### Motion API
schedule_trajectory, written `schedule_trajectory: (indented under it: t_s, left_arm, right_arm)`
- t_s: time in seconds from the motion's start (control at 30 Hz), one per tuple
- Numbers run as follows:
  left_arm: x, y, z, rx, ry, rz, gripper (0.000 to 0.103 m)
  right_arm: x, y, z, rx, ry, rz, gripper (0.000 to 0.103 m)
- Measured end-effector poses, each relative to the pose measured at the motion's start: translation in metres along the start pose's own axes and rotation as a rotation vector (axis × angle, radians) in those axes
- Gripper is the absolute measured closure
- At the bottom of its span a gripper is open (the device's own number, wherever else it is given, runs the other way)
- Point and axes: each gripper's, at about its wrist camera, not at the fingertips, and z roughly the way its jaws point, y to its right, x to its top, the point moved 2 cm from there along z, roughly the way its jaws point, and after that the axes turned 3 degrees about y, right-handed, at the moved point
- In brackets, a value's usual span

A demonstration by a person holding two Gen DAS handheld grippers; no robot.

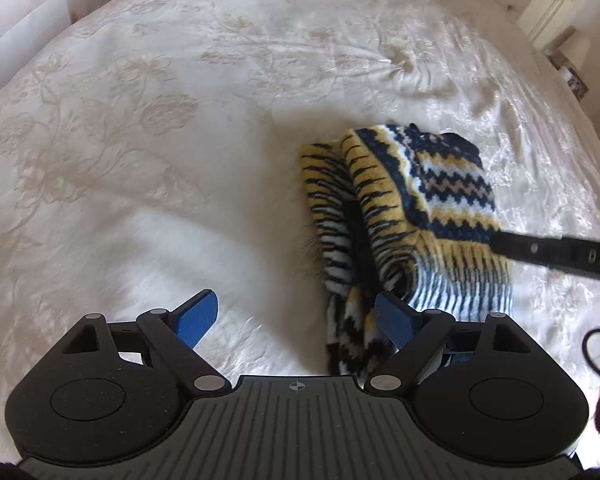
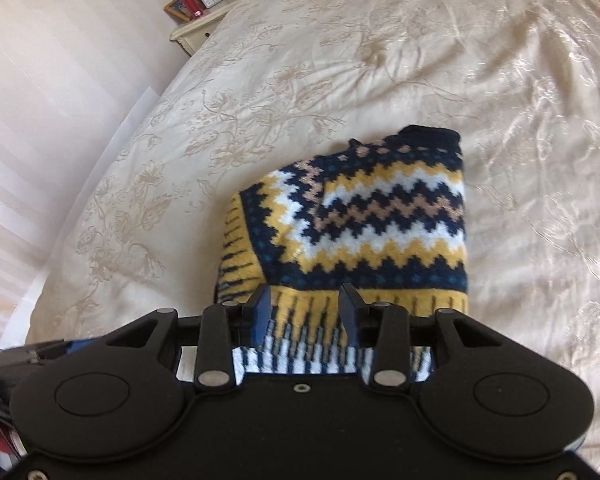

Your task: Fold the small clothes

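Note:
A small knitted sweater [image 1: 432, 188] with navy, yellow and white zigzag bands lies folded on a cream bedspread [image 1: 180, 120]. My left gripper [image 1: 296, 314] is open wide just above the bedspread, and the sweater's near edge lies against its right finger. Nothing sits between its blue pads. From the right edge of the left wrist view, a black finger of the right gripper [image 1: 560, 256] lies against the sweater's yellow hem. In the right wrist view the right gripper [image 2: 305, 296] hovers over the ribbed hem of the sweater [image 2: 364, 220]. Its jaws stand apart, not pinching the knit.
A bedside table [image 2: 196, 28] with a lamp, a clock and a picture frame stands by the wall beyond the bed's far left edge. A tufted headboard [image 1: 540, 0] rises at the top right. The bedspread [image 2: 420, 60] stretches wide on all sides of the sweater.

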Motion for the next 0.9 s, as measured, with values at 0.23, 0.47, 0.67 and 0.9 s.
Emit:
schedule_trajectory:
  t_s: [0.23, 0.47, 0.67, 0.9]
  left_arm:
    - [0.036, 0.031, 0.031, -0.103, -0.028, -0.019, 0.017]
    - [0.063, 0.043, 0.073, -0.098, -0.091, -0.016, 0.017]
    - [0.068, 0.044, 0.095, -0.118, -0.145, 0.008, 0.036]
    - [0.068, 0.042, 0.098, -0.142, -0.098, 0.014, 0.08]
  right_arm:
    - [-0.036, 0.005, -0.012, -0.043, -0.033, -0.074, 0.047]
    - [-0.083, -0.044, 0.003, -0.022, -0.081, -0.352, 0.041]
    - [-0.115, -0.079, 0.027, -0.071, -0.094, -0.625, 0.034]
    - [-0.131, -0.094, 0.039, -0.176, -0.071, -0.842, 0.049]
